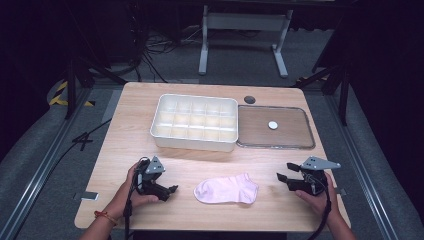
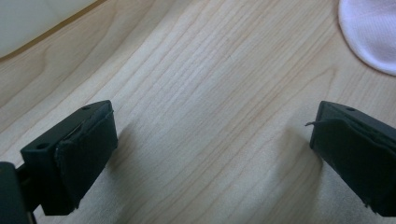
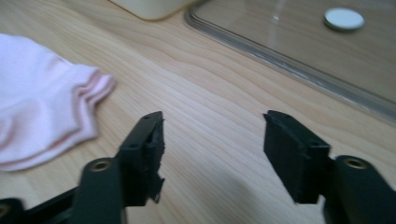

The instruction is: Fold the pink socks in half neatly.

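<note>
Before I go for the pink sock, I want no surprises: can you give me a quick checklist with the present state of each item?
1. Left gripper open, nothing between its fingers: ok.
2. Right gripper open, nothing between its fingers: ok.
3. Pink sock flat on the table, between both grippers, untouched: ok.
4. Divided box uncovered: ok.
5. Clear lid lying beside the box: ok.
6. Box compartments empty: cannot tell.

Pink sock (image 1: 226, 190): lying flat on table (image 1: 200, 160) front, between both hands, untouched.
</note>
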{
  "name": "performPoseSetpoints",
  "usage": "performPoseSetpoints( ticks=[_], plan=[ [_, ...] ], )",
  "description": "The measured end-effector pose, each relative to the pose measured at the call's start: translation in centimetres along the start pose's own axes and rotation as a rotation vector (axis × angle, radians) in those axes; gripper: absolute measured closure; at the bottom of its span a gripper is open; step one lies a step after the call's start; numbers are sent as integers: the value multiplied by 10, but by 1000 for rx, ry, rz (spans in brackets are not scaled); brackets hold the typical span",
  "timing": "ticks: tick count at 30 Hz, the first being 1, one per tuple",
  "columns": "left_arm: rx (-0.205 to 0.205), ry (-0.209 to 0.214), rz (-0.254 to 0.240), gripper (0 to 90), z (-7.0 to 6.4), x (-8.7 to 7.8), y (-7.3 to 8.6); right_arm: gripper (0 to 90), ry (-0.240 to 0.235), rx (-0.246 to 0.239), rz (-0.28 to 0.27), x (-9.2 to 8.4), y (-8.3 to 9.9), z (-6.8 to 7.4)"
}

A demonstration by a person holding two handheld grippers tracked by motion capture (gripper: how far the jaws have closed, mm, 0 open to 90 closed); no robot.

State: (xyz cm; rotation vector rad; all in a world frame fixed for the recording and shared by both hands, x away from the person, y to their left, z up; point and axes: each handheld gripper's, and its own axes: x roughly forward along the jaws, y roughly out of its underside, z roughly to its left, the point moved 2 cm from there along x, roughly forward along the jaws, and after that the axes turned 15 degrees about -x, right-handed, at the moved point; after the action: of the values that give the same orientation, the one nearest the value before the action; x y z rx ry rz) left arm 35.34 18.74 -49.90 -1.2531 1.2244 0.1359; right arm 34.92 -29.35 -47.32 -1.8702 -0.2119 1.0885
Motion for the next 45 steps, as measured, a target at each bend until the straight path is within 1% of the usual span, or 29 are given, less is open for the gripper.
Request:
performPoseSetpoints(
  ticks=[2, 4, 5, 6, 9, 10, 11, 12, 13, 14, 15, 17, 18, 20, 21, 22, 25, 26, 28, 29, 31, 34, 36, 38, 39, 40, 42, 43, 45],
  plan=[
    [-8, 0, -7, 3, -2, 1, 0, 514, -25, -38, -14, 0, -10, 9],
    [-14, -3, -4, 4, -3, 1, -1, 579, -43, -63, -18, 1, -16, 16],
    [-10, -4, -3, 6, -3, 2, -1, 618, -67, -76, -18, 3, -20, 21],
    [-5, -4, 0, 6, -3, 1, -1, 642, -86, -88, -24, 4, -23, 25],
    [-9, -2, -4, 21, -4, 2, -1, 701, -113, -113, -36, 7, -32, 35],
    [6, -3, -2, 42, -5, 1, -2, 713, -129, -121, -43, 8, -35, 38],
    [-5, 8, -7, 64, -7, 1, -2, 729, -137, -125, -43, 9, -36, 41],
    [-5, 8, -7, 90, -7, 1, -2, 739, -144, -132, -42, 10, -38, 44],
    [-1, 13, -13, 90, -8, 1, -3, 739, -144, -132, -42, 10, -38, 44],
    [2, 15, -21, 125, -9, 1, -4, 753, -151, -147, -41, 12, -40, 48],
    [-2, 25, -13, 172, -12, 1, -5, 772, -163, -167, -40, 14, -43, 54],
    [16, 27, -7, 205, -15, 2, -6, 793, -177, -189, -43, 17, -47, 60],
    [12, 31, -6, 226, -17, 2, -7, 812, -197, -199, -45, 19, -49, 64],
    [9, 65, -7, 288, -22, 3, -8, 837, -216, -216, -46, 23, -53, 70],
    [4, 77, -6, 306, -25, 4, -10, 839, -230, -221, -43, 26, -54, 74],
    [1, 78, -10, 312, -28, 4, -11, 845, -243, -233, -40, 29, -56, 78],
    [-10, 108, -37, 328, -36, 4, -18, 857, -277, -262, -33, 38, -60, 89],
    [-30, 131, -45, 333, -40, 4, -19, 857, -282, -269, -30, 40, -61, 92],
    [-25, 148, -51, 333, -45, 5, -22, 856, -294, -279, -23, 45, -63, 96],
    [-28, 159, -55, 333, -50, 8, -24, 856, -301, -281, -20, 48, -63, 98],
    [-23, 178, -50, 330, -57, 12, -26, 856, -308, -290, -8, 52, -64, 102],
    [-4, 175, -45, 331, -66, 17, -29, 856, -318, -302, 1, 58, -64, 106],
    [2, 172, -39, 331, -71, 20, -30, 856, -325, -299, 0, 59, -64, 107],
    [15, 179, -33, 329, -75, 23, -31, 856, -327, -294, -3, 60, -63, 107],
    [33, 189, -27, 327, -78, 24, -32, 856, -328, -290, -5, 61, -62, 107],
    [33, 189, -27, 328, -78, 24, -32, 856, -328, -289, -1, 62, -61, 107],
    [56, 183, -17, 327, -81, 26, -32, 856, -326, -291, 2, 63, -60, 107],
    [61, 180, -14, 318, -82, 27, -32, 858, -330, -299, 16, 65, -58, 109],
    [55, 176, -15, 315, -84, 29, -32, 858, -333, -299, 21, 66, -57, 109]
  ],
)
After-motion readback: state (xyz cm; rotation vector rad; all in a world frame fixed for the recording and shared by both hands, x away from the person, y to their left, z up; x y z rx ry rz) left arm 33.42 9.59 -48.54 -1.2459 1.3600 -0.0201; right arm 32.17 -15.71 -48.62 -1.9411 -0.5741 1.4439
